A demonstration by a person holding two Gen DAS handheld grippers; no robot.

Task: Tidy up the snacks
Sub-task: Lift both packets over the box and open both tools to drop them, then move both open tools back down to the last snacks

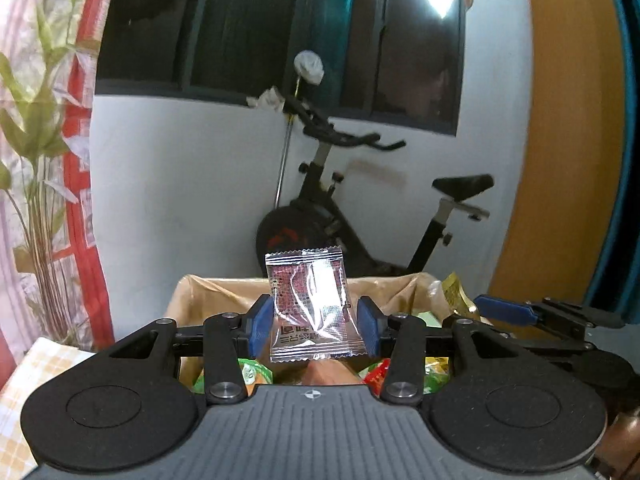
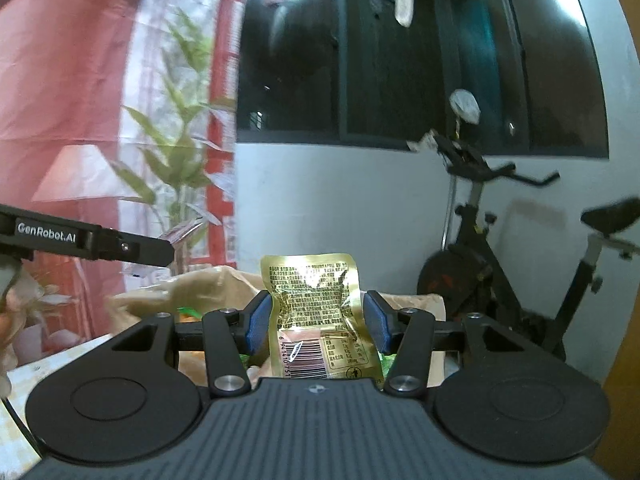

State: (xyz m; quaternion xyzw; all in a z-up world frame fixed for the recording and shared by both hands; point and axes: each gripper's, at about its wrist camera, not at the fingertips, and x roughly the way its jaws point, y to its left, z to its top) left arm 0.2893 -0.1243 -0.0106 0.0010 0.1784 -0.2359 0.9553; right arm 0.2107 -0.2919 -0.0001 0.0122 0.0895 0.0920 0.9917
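Above the box (image 1: pixel 192 300): both snacks held upright.
Left gripper (image 1: pixel 316 322): clamps clear packet (image 1: pixel 306 300).
Right gripper (image 2: pixel 317 320): clamps gold pouch (image 2: pixel 316 308) (barcode lowest).
Advice: keep grips steady; release only over the chosen spot.

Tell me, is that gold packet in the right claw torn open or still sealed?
Apparently sealed. The gold packet stands upright between the right claw's blue pads, its top edge flat and untorn; its bottom edge is hidden.
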